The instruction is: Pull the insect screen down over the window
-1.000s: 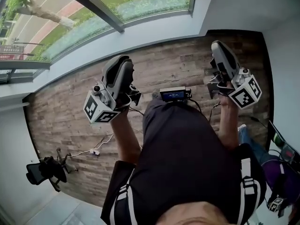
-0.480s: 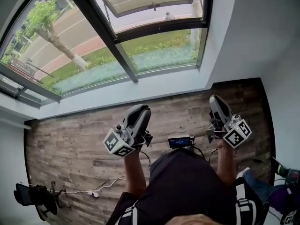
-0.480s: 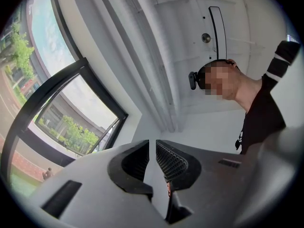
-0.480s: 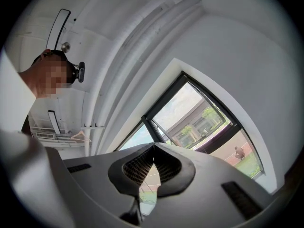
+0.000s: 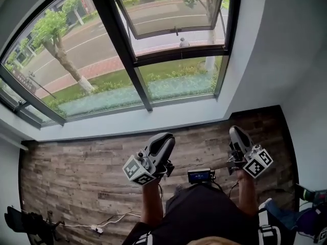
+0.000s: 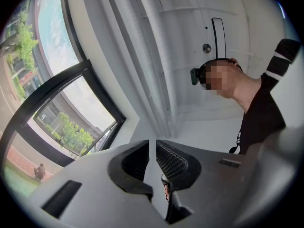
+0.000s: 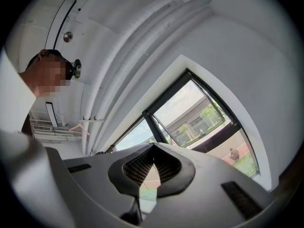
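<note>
The window (image 5: 145, 93) has a dark frame, and its upper right sash (image 5: 173, 9) is tilted open outward. I cannot make out an insect screen in any view. My left gripper (image 5: 167, 138) is held over the wooden floor below the sill, pointing toward the window. Its jaws (image 6: 152, 144) stand a narrow slit apart with nothing between them. My right gripper (image 5: 235, 131) is level with it on the right, also short of the window. Its pads (image 7: 153, 148) meet at the tips and hold nothing. The open sash (image 7: 199, 113) shows beyond them.
A white sill ledge (image 5: 153, 119) runs under the window and a white wall (image 5: 276, 60) closes the right side. On the wooden floor (image 5: 76, 162) a cable (image 5: 102, 226) and an office chair (image 5: 23, 223) lie at lower left. A small screen (image 5: 199, 176) hangs at the person's waist.
The head view has tilted up, so the whole window is now in sight. Both grippers sit lower in the picture and closer together, still held out toward the window.
</note>
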